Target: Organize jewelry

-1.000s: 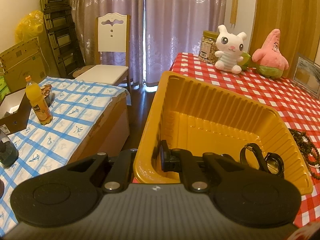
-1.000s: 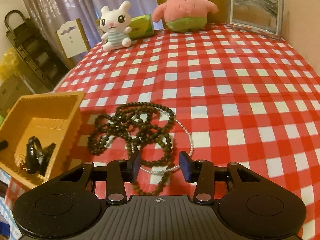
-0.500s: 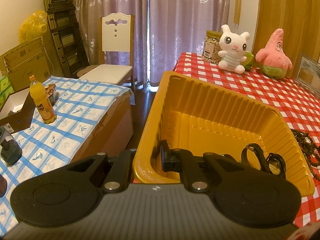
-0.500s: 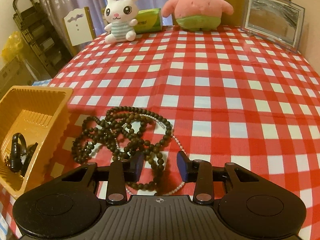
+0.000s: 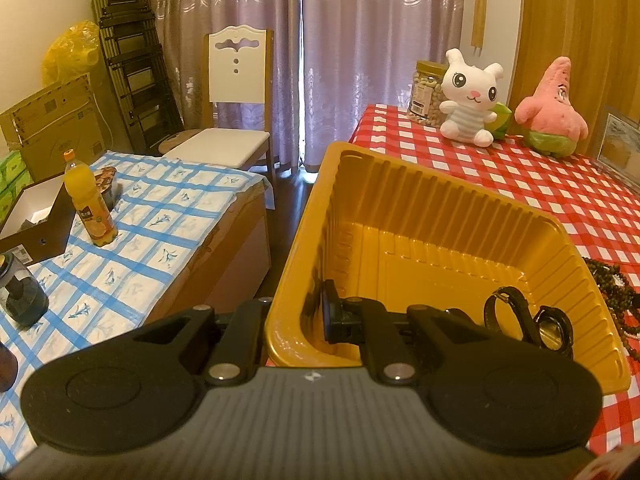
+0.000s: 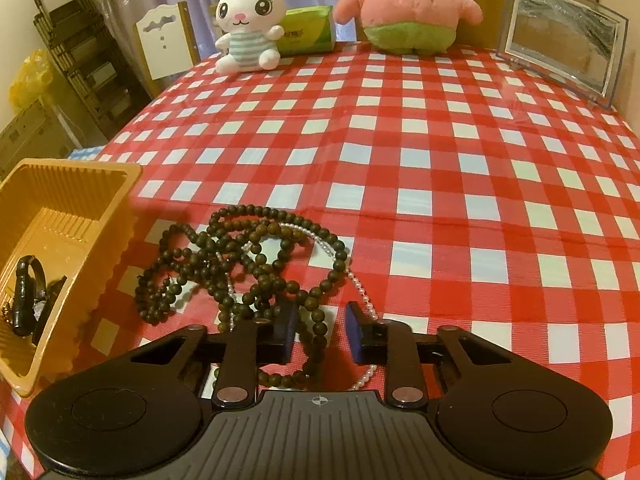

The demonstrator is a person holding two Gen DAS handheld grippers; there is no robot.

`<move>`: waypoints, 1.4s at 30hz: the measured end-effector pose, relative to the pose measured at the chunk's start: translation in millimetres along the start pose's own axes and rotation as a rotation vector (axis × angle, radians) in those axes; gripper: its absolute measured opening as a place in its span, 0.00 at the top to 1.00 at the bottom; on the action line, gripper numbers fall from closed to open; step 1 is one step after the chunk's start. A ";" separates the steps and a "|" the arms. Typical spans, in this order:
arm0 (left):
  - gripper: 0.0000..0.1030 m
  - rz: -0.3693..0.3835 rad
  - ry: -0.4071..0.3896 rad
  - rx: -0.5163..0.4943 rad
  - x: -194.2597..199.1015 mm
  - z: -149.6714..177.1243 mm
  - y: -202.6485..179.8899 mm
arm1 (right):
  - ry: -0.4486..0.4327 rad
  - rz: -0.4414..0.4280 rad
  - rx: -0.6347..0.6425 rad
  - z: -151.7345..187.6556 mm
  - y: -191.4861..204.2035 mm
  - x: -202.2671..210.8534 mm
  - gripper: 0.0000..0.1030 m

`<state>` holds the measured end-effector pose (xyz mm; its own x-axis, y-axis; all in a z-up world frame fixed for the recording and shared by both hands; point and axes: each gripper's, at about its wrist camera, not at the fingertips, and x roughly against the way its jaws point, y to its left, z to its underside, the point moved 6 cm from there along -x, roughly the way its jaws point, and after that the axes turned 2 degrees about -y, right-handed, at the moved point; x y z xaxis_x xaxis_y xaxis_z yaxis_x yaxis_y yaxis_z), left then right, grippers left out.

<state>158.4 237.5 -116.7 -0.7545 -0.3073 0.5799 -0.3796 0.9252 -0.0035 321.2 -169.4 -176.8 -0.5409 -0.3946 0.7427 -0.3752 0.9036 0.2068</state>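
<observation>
Looks like someone's living room: curtains, a chair, plush toys on a checkered tablecloth.

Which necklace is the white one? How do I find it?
Look at the table with the red and white checked cloth, then at the yellow tray on its left edge. Right beside the tray lies a tangle of beads. Most are big dark brown wooden beads; the white pearl necklace is the thin string of tiny shiny beads threading under them.

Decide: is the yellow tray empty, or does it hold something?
Not empty: the yellow tray holds a black watch near one corner.
</observation>
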 end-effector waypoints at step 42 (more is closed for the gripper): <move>0.91 0.028 0.001 0.017 1.7 3.9 -0.8 | -0.101 -0.416 0.101 -47.1 209.9 11.0 0.92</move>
<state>155.3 235.3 -118.8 -0.7646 -0.2811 0.5800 -0.3674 0.9294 -0.0338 271.9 23.8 -95.2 -0.3969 -0.7403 0.5426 -0.6455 0.6454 0.4083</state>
